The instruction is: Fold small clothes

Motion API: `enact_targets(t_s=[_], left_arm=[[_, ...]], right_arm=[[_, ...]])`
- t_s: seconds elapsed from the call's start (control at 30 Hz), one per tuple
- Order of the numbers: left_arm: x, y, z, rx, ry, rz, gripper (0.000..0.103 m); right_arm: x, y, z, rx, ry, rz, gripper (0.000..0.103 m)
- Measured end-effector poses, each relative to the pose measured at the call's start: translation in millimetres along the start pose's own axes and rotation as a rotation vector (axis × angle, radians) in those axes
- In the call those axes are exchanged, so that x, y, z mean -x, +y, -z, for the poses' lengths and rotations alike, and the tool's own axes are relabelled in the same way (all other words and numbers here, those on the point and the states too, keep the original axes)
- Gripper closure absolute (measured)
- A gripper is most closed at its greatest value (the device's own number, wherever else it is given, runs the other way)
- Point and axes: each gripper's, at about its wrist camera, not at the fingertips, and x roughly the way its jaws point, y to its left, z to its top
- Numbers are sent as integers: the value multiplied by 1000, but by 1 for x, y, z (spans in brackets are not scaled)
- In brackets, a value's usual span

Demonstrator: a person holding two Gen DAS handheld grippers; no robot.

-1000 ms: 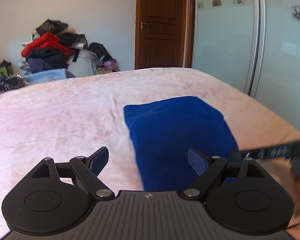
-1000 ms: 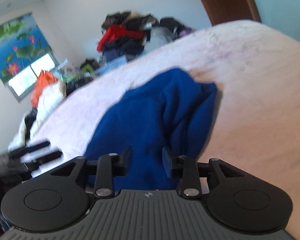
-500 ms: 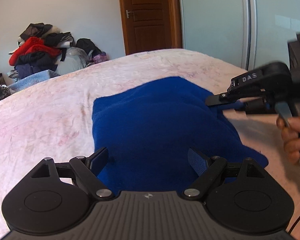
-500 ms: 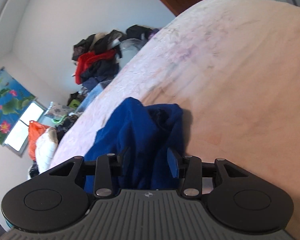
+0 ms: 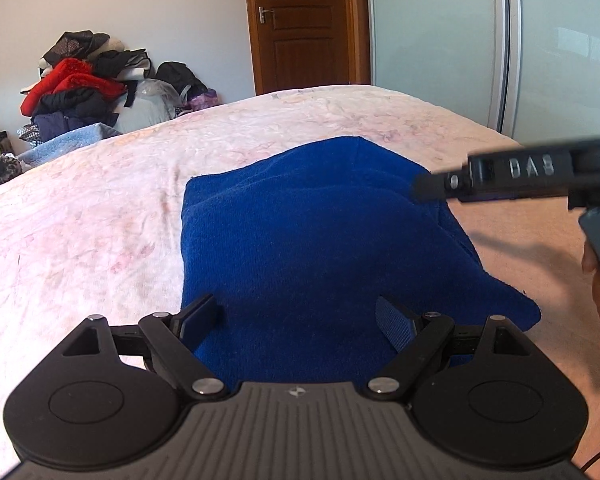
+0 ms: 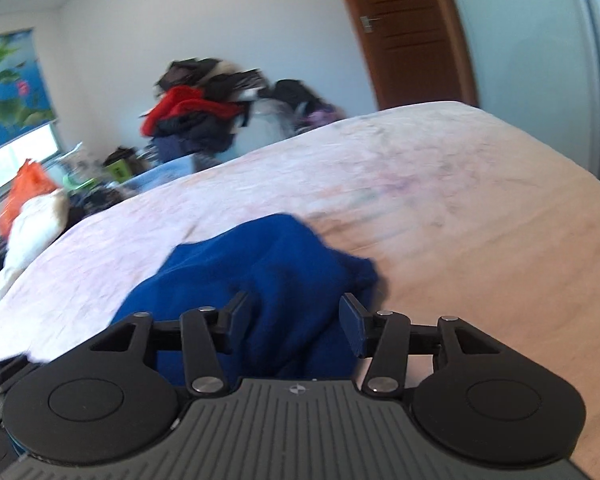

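Bed point(image 5: 80, 220): pink flowered cover, fills the room's middle; carries the one piece in work.

Clothes heap point(image 5: 84, 80): red and dark garments against the far wall, beside the brown door point(image 5: 300, 24). Untouched.

Blue garment point(image 5: 320, 248): lies on the bed just ahead of both tools. A second ago it lay as a flat rectangle. Now its right side stands raised and doubled over, with a soft ridge across the top. Judged: one fold is under way, not yet laid flat.

Left gripper point(image 5: 300, 316): fingers spread wide, nothing between them, hovering above the near edge of the cloth.

Right gripper point(image 6: 294, 316): half a second ago its fingers stood closer on a bunch of cloth; they now stand parted, blue folds point(image 6: 268, 272) between them but not pressed. Judged: the lifted edge has just been let go.

Views compared: the left camera alone shows the garment's whole outline and the right tool's arm reaching in over the cloth's right side. The right camera alone shows the bunched, rumpled hump close up, and a window with a lotus blind point(image 6: 8, 80); it is blurred by motion.
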Motion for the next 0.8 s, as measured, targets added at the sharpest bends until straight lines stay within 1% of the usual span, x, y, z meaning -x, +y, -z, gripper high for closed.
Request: enact_targets(t_s=[0.03,0.1,0.17,0.23,0.3,0.37,0.47,0.5,0.53,0.6,0.63,0.67,0.7,0.73,0.77,0.8], left_arm=[[1,1,0,5,1,0,16],[2,2,-1,13,4,-3,16],[4,5,-1,22,4,-11,16],[4,8,-1,34,8,-19,16],[4,11,-1,54,15,-21,16],[4,16,-1,81,22,-19,16],[6,24,0,118,27,-21,16],[8,29,1,134,24,-23,16],[9,33,2,151,20,-27,16],[12,47,6,214,13,-44,16],[12,55,7,248,17,-39,16],[9,65,9,300,32,-14,16],[6,74,11,347,47,22,16],[2,86,14,411,65,75,16],[-4,95,17,469,83,132,16],[-8,102,19,508,94,175,16]], right_arm=[[-2,2,2,16,30,5,36],[-3,-1,8,9,48,45,33],[0,-15,12,-74,53,38,26],[5,-32,18,-196,57,-7,17],[9,-46,24,-276,65,-44,17],[13,-54,31,-320,67,-74,16],[15,-52,34,-324,74,-93,15],[14,-49,34,-317,85,-108,12],[13,-45,35,-311,99,-134,12],[5,-37,36,-289,144,-221,12],[1,-32,37,-273,164,-265,12],[-2,-27,37,-255,169,-294,13],[-6,-24,36,-237,166,-304,12],[-10,-23,33,-225,161,-309,13],[-16,-25,29,-237,155,-314,14],[-21,-28,26,-262,151,-318,16]])
